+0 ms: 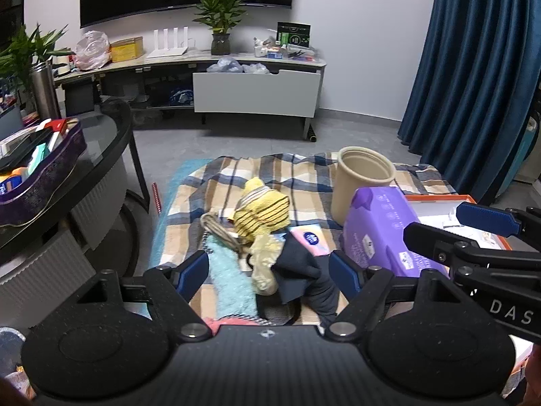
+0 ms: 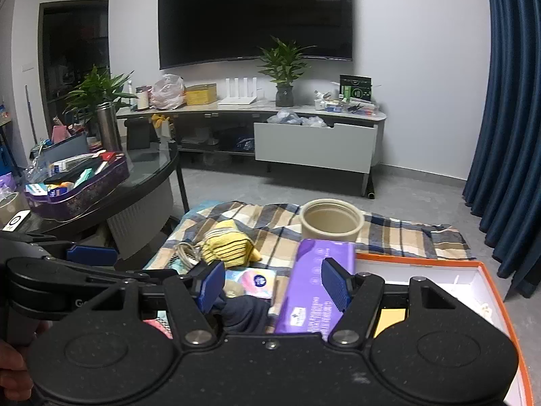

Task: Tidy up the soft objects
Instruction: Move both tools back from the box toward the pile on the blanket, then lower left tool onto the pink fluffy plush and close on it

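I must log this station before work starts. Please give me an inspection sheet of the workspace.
Surface: plaid blanket spread on the grey floor.
Job's things: yellow striped cloth, teal fuzzy cloth, dark navy cloth, heaped together.
Clutter: purple wipes pack, pink tissue pack, beige pot, orange-rimmed box.
Grippers: left gripper open over the heap; right gripper open, empty.
Cables: braided cord beside the yellow cloth.
Surroundings: TV, blue curtain, glass table.

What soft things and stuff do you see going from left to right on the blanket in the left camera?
Teal fuzzy cloth → yellow striped sock → pink tissue pack → purple wipes pack → orange-edged box.
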Demonstrator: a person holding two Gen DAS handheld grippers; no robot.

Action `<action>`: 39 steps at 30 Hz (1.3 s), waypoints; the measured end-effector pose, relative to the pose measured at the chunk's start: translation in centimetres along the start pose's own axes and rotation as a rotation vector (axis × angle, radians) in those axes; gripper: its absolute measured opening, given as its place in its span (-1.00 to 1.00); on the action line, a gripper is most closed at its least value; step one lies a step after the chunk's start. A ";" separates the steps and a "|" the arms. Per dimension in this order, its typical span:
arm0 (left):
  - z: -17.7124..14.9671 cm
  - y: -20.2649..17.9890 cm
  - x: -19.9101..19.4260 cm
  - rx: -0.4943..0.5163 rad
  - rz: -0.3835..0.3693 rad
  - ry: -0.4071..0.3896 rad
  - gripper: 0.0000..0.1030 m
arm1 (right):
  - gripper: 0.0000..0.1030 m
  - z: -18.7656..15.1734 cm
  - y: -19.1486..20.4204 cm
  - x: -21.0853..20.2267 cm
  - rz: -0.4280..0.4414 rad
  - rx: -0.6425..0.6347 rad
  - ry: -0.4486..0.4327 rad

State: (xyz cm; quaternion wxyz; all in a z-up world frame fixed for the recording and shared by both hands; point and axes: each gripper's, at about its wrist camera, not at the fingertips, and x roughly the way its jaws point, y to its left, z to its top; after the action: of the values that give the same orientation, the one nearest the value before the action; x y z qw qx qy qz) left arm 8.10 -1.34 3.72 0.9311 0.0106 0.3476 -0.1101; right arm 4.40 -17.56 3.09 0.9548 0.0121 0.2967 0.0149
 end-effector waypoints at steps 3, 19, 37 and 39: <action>-0.3 0.6 -0.1 -0.010 0.008 0.004 0.55 | 0.49 -0.1 0.6 0.2 0.012 -0.007 0.004; -4.0 4.6 0.0 -0.046 0.023 0.047 0.65 | 0.49 -1.9 3.1 1.3 0.092 -0.051 0.046; -6.7 5.4 3.8 0.042 -0.018 0.050 0.91 | 0.49 -2.7 2.6 1.0 0.096 -0.028 0.053; -6.7 5.4 4.9 0.057 -0.008 0.058 0.91 | 0.49 -2.6 2.6 1.0 0.094 -0.024 0.053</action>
State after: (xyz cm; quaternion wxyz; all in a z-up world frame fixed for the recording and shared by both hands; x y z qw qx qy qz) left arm 8.52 3.57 -4.91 0.9196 0.0388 0.3710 -0.1232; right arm 3.67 -14.87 0.42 0.9449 0.0141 0.3207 0.0639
